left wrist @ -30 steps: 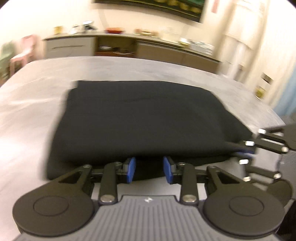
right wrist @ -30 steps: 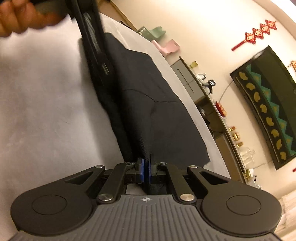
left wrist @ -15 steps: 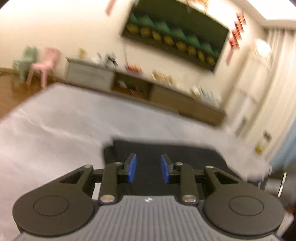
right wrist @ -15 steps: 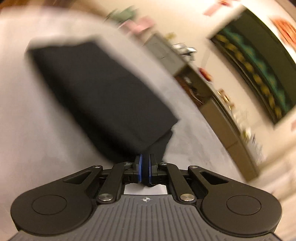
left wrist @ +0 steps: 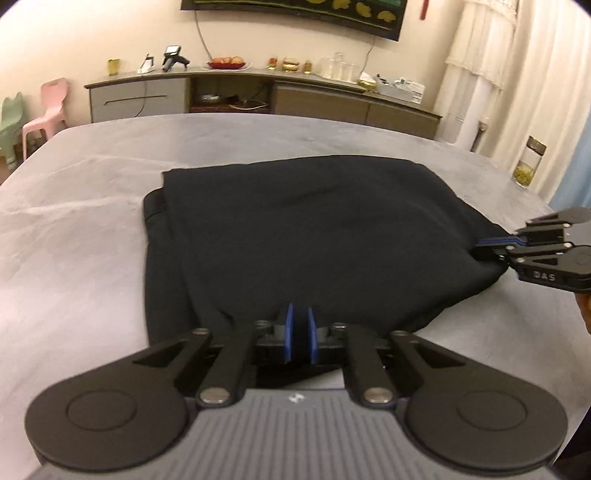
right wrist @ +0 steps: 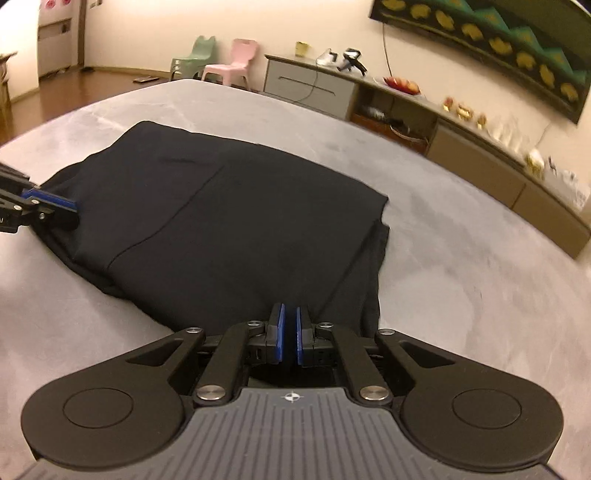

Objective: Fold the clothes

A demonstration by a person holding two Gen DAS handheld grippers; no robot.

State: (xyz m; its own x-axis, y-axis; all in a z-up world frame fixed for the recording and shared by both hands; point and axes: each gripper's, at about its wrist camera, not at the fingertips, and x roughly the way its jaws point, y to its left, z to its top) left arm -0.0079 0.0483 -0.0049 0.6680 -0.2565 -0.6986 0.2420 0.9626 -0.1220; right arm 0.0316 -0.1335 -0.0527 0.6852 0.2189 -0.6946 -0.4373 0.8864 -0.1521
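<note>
My left gripper [left wrist: 299, 338] sits nearest the lens at the near hem of the folded black garment [left wrist: 314, 236]; its blue pads have just been closing and now stand only a narrow slit apart, dark cloth bunched at their tips, though I cannot tell from here whether they truly pinch it. In the other wrist view my right gripper [right wrist: 290, 338] is drawn all but shut, its pads almost meeting on a pinch of the same garment's [right wrist: 229, 229] near edge; seen from the left camera, that right gripper [left wrist: 495, 243] bites the cloth's right-hand corner, and from the right camera the left gripper [right wrist: 55, 206] shows at the garment's left corner. The garment lies flat in a rough rectangle on the grey table top [left wrist: 92, 221], with a lower layer peeking out along one side. Beyond the table, a glass jar [left wrist: 528, 168] stands near its far right edge. Farther back runs a long low sideboard [left wrist: 258, 96] bearing a plate of fruit [left wrist: 226, 62], with a pink chair [left wrist: 46, 107] and a green chair [left wrist: 9, 125] to its left, and a dark wall hanging [left wrist: 295, 11] above.
</note>
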